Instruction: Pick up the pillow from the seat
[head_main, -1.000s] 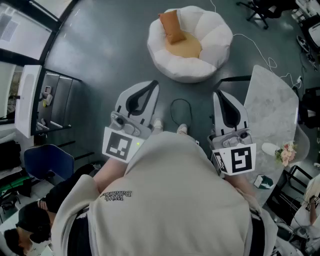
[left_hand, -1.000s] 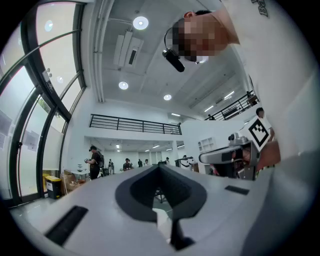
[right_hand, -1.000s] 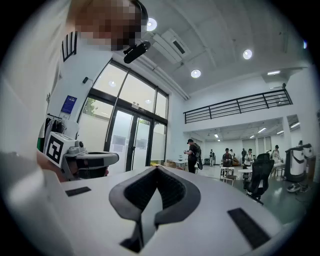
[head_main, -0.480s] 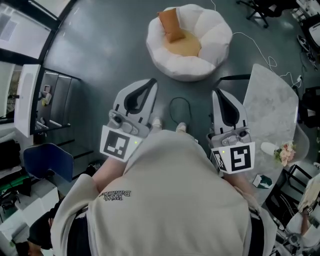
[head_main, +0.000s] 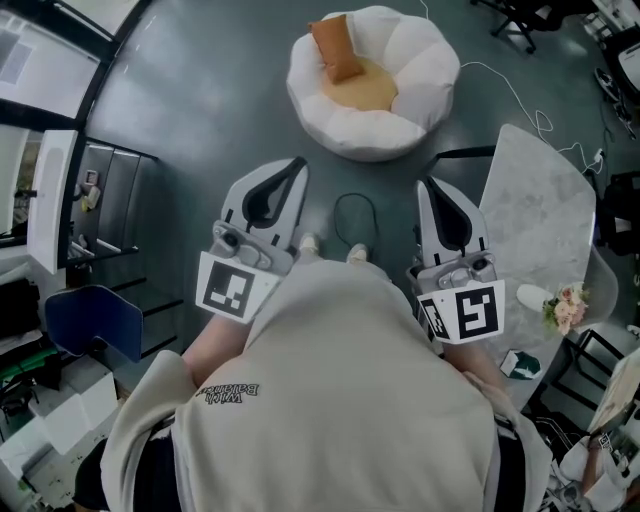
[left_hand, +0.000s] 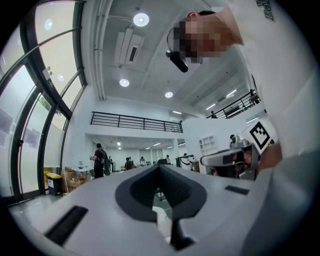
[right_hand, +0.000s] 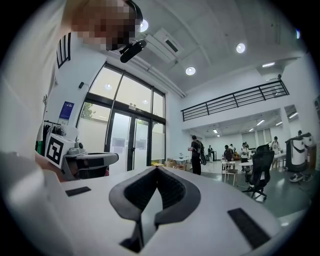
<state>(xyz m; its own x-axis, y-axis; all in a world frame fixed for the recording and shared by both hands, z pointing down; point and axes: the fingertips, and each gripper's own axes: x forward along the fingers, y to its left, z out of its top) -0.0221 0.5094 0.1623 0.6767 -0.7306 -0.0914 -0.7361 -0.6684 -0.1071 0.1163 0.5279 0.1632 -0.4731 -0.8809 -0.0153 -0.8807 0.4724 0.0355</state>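
Observation:
An orange pillow (head_main: 335, 48) leans against the back rim of a round white puffy seat (head_main: 420, 75) on the floor ahead, above the seat's orange middle cushion (head_main: 367, 92). My left gripper (head_main: 298, 164) and right gripper (head_main: 430, 184) are held close to the person's chest, both well short of the seat. Both point toward it, with their jaws closed tip to tip on nothing. In the left gripper view the left gripper (left_hand: 159, 167) faces out into a hall, as does the right gripper (right_hand: 157, 169) in the right gripper view. Neither gripper view shows the pillow.
A pale marble table (head_main: 540, 205) stands at the right with flowers (head_main: 565, 305) near its edge. A black cable loop (head_main: 355, 215) lies on the grey floor between my grippers, and a white cable (head_main: 505, 95) trails right of the seat. A blue chair (head_main: 95, 322) is at the left.
Seat and pillow have drifted slightly up and left in the head view, both grippers slightly left. The person at the bottom left has left the view. Both jaws stay closed.

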